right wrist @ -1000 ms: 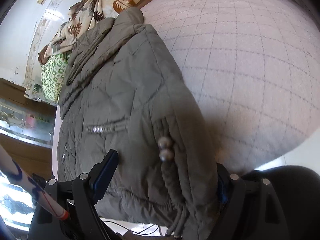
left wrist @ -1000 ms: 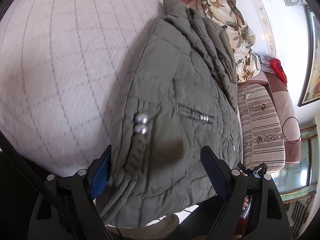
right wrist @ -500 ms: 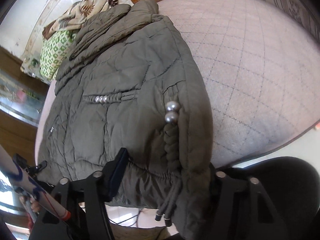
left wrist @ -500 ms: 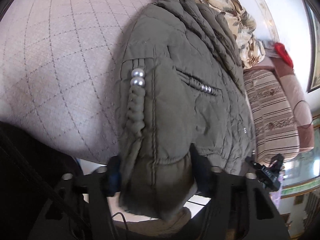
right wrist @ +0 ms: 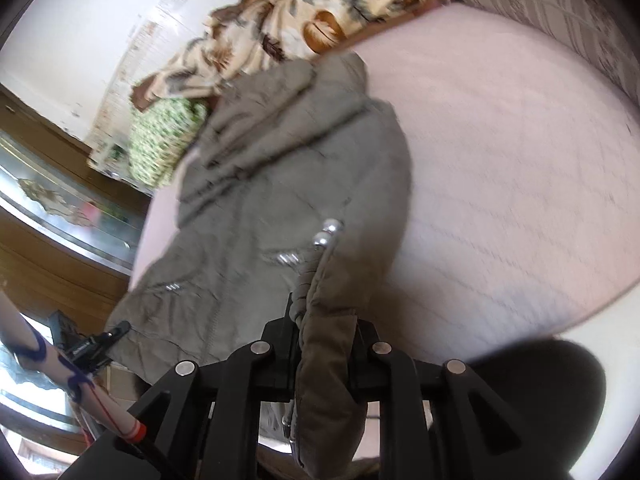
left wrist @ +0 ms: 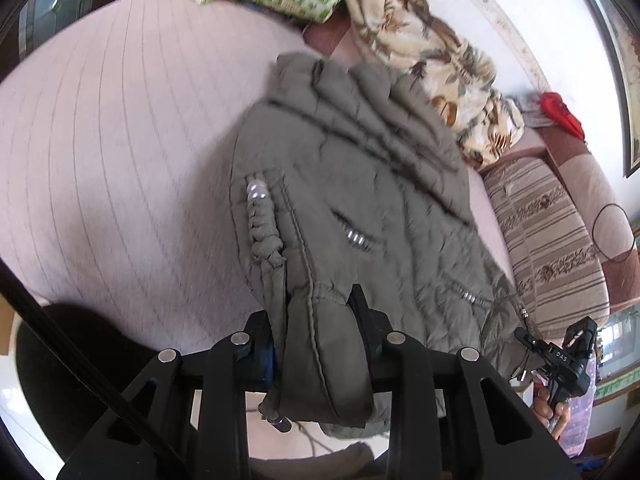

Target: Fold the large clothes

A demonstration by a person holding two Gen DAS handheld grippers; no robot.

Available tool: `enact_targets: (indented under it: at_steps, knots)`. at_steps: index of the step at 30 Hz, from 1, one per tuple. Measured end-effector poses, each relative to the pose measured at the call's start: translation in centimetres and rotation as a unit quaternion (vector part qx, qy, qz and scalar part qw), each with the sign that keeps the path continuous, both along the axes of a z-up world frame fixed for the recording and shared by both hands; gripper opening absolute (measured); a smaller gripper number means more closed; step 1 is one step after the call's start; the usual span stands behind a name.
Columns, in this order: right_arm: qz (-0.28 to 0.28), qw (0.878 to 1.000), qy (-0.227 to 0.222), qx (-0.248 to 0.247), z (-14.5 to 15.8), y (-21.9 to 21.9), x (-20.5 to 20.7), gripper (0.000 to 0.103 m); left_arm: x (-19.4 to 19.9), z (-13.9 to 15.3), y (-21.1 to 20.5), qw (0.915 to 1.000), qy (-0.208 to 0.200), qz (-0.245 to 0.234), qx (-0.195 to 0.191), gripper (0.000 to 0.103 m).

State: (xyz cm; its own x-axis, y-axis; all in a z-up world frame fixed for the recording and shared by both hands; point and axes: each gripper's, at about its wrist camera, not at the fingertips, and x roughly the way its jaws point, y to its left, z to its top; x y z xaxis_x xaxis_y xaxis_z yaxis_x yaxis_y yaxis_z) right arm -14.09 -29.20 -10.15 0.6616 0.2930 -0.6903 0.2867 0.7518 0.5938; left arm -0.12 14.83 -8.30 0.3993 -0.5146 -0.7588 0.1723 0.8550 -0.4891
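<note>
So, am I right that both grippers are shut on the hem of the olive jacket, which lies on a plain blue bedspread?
Not quite: the bedspread is pale pink with a thin grid pattern, not plain blue, as the left wrist view shows. The rest holds: the left gripper and the right gripper each have their jaws shut on the hem of the olive jacket.

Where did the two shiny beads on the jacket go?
In the left wrist view, the shiny beads sit on the olive jacket near its left edge, atop a braided cord, beside the pink bedspread.
</note>
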Motion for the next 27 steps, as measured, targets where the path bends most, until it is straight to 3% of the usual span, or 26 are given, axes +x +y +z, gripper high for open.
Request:
enact_targets:
  at_steps: [7,14,19,27]
  knots:
    - [-0.011,0.997,-0.063,0.031,5.3,-1.5,4.4,0.019,3.3,5.0,-1.8,0.9991,-0.041,0.013,-0.004,0.027]
    - [-0.024,0.995,-0.094,0.003,9.8,-3.3,11.8,0.018,9.6,9.3,-4.2,0.9960,-0.080,0.036,0.016,0.027]
    - [-0.044,0.995,-0.091,-0.015,11.3,-5.1,18.1,0.018,16.9,11.3,-7.1,0.9938,-0.091,0.050,0.040,0.027]
    - [-0.074,0.993,-0.056,-0.074,11.2,-8.5,29.5,0.018,30.9,11.4,-11.9,0.9908,-0.077,0.074,0.084,0.027]
